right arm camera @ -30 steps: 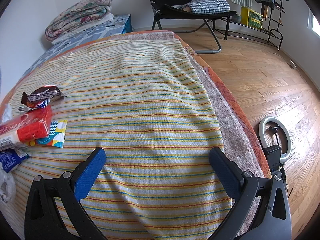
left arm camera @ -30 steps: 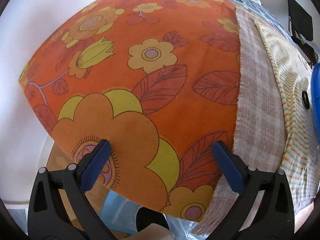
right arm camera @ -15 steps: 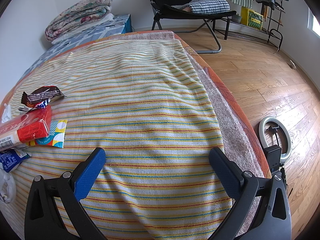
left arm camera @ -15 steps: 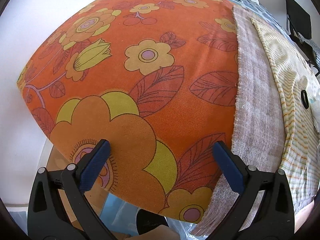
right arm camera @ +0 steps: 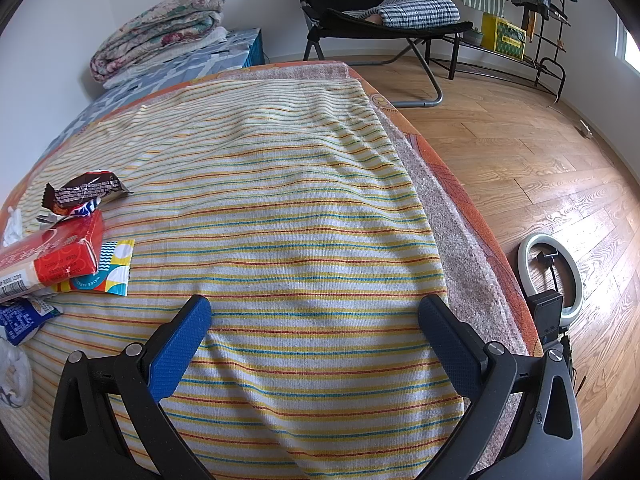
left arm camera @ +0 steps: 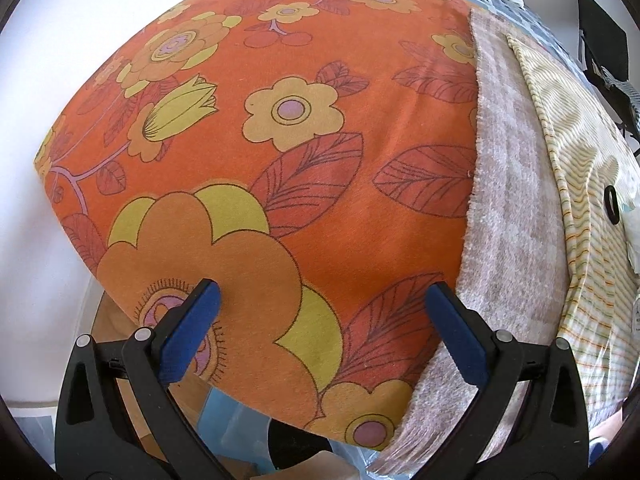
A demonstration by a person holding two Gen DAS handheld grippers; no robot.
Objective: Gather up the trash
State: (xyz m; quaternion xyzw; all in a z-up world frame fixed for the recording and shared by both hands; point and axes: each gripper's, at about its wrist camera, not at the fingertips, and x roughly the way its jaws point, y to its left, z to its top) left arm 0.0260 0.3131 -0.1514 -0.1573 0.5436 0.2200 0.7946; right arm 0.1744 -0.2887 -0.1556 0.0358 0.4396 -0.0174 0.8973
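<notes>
Both hand-held grippers, left (left arm camera: 320,300) and right (right arm camera: 314,316), hover wide and empty over the bed (right arm camera: 280,200), since the wrappers (right arm camera: 86,192) lie far left.

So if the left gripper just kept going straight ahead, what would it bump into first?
Most likely the orange flowered cover. The open left gripper points straight at it, with nothing in between, though the gap is hard to judge.

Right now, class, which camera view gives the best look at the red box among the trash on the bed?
The right wrist view. The red box lies at its left edge on the striped blanket, resting on a colourful packet, with a brown wrapper behind it. The left wrist view shows none of it, mostly the orange flowered cover.
</notes>
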